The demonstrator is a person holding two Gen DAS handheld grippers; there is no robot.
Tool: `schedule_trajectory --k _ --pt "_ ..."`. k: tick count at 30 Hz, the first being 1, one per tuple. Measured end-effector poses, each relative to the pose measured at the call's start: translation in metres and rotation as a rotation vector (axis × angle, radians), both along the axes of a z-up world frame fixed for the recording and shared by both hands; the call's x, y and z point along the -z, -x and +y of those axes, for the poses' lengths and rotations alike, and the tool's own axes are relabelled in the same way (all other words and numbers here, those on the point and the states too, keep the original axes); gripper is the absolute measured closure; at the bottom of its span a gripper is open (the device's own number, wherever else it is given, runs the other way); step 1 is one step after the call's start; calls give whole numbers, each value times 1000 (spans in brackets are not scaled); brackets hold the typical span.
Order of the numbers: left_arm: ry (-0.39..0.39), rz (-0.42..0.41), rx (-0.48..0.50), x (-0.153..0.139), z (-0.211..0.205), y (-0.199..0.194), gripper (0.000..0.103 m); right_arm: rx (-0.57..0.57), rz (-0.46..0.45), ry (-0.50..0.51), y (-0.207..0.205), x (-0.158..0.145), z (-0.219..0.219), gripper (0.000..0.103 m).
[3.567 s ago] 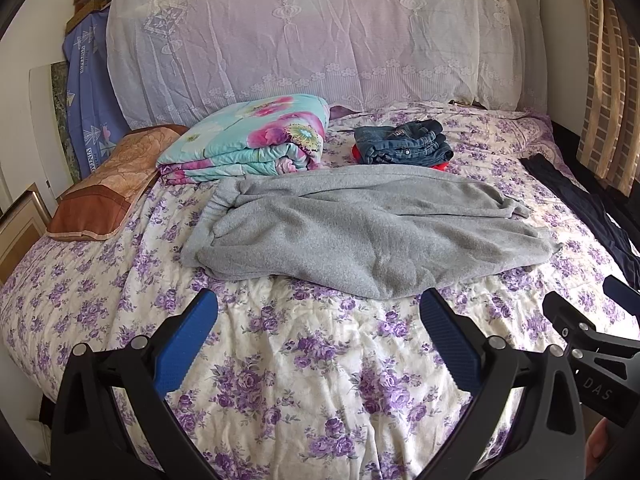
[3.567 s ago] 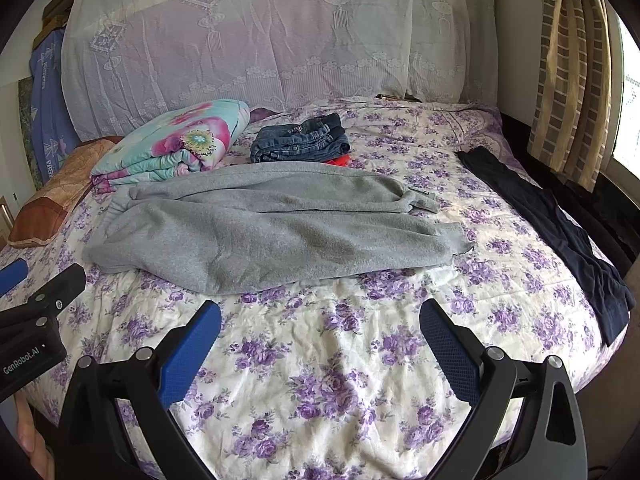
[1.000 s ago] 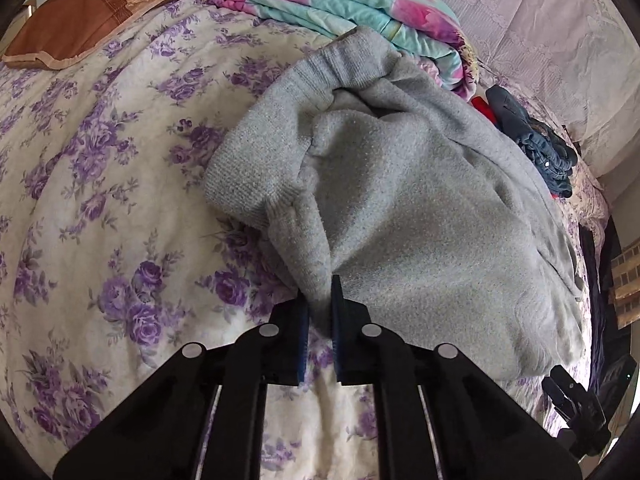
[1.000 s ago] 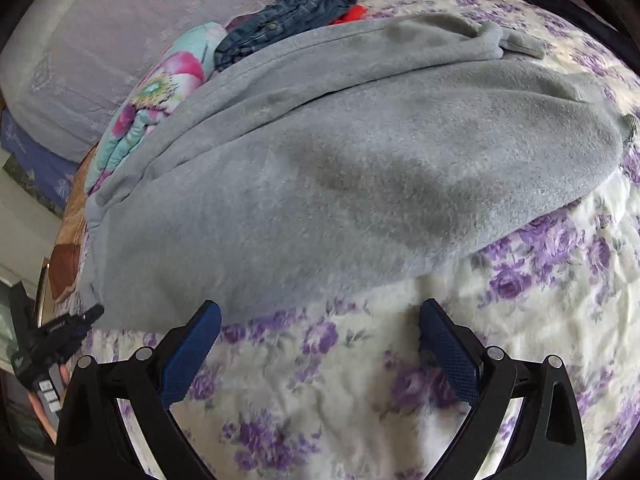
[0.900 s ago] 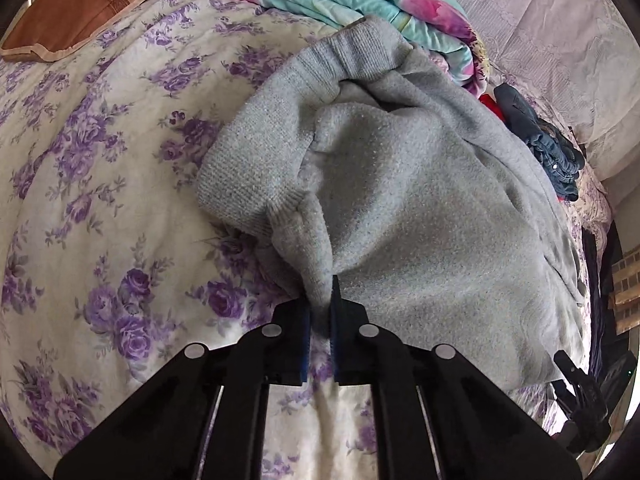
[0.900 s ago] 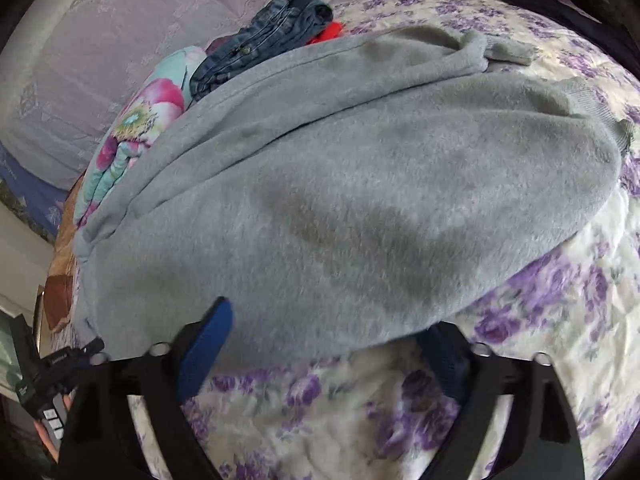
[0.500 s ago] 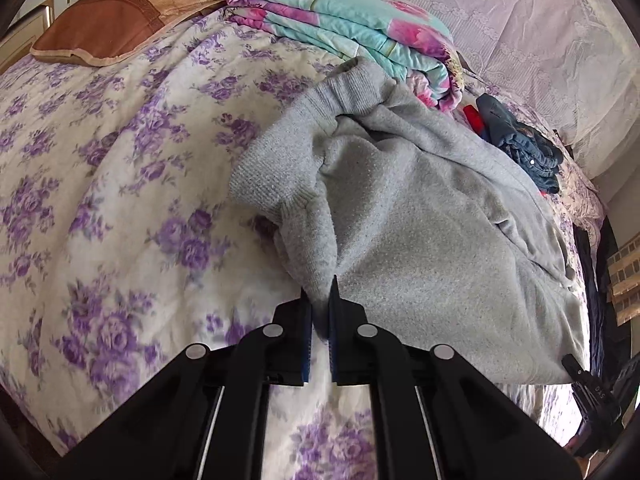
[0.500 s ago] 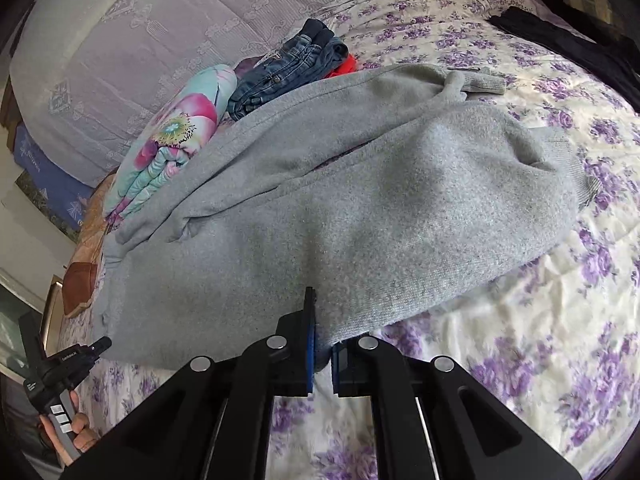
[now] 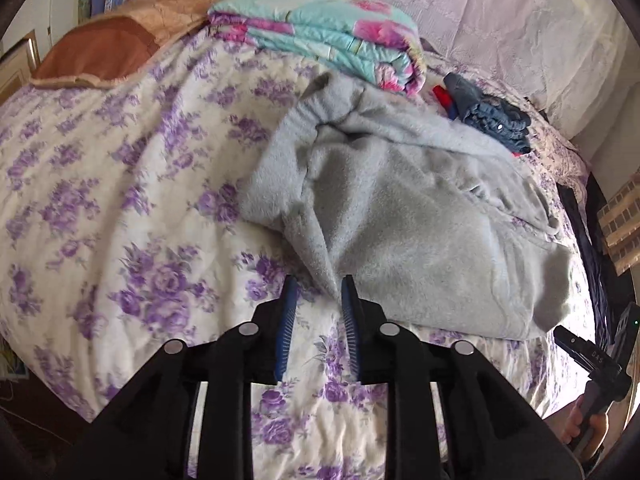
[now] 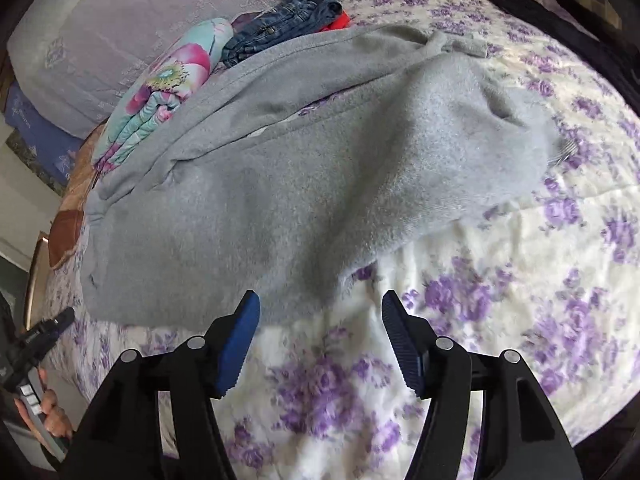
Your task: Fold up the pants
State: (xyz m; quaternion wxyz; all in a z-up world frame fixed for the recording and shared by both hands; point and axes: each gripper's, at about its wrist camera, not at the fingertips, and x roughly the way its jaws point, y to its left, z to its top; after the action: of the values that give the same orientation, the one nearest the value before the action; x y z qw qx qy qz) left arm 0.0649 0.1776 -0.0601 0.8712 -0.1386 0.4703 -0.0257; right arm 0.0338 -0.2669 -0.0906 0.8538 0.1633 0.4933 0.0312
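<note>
Grey sweatpants (image 9: pixel 404 216) lie crumpled across the purple-flowered bedspread (image 9: pixel 120 208). My left gripper (image 9: pixel 318 300) is open by a narrow gap at the near edge of the waist end; a fold of cloth reaches to its tips. In the right wrist view the pants (image 10: pixel 320 168) spread across the bed. My right gripper (image 10: pixel 320 312) is open and empty, with the pants' near hem just between its tips.
A folded floral quilt (image 9: pixel 328 28) and a brown pillow (image 9: pixel 108 44) sit at the head of the bed. Folded jeans (image 9: pixel 492 116) over something red lie behind the pants. Dark trousers (image 10: pixel 568 20) lie at the right edge. The bed's near edge runs just below both grippers.
Both grippers were shut on the pants' near edge half a second ago. Now both have opened and let the cloth go; the right one opened wider.
</note>
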Motion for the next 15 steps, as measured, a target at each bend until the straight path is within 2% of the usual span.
schedule_trajectory --k 3,5,6,7,8,9,10,11,12,13,14,15 --pt "-54 -62 61 -36 -2 -25 50 -57 -77 29 -6 -42 5 39" --pt "-111 -67 132 -44 -20 -66 36 -128 -150 71 -35 -67 18 31" --pt "-117 -39 206 -41 -31 -93 30 -150 -189 108 -53 -76 27 30" --pt "-125 6 263 -33 -42 -119 30 -164 -221 154 -73 -82 37 30" --pt "-150 50 281 -22 -52 -144 30 -186 -233 196 -96 -83 48 30" --pt "-189 86 273 -8 -60 -167 32 -214 -230 226 -120 -82 60 30" --pt "-235 120 263 8 -68 -187 46 -230 -226 263 -146 -78 75 36" --pt "-276 163 252 25 -72 -206 59 -251 -215 289 -169 -72 89 59" --pt "-278 212 244 43 -73 -222 68 -298 -183 285 -193 -61 105 72" --pt "-264 239 223 55 -71 -235 69 -331 -139 257 -213 -51 118 90" --pt "-257 236 194 61 -67 -244 77 -345 -108 241 -231 -40 131 93" --pt "-273 230 173 63 -64 -251 93 -360 -92 249 -247 -29 146 92"
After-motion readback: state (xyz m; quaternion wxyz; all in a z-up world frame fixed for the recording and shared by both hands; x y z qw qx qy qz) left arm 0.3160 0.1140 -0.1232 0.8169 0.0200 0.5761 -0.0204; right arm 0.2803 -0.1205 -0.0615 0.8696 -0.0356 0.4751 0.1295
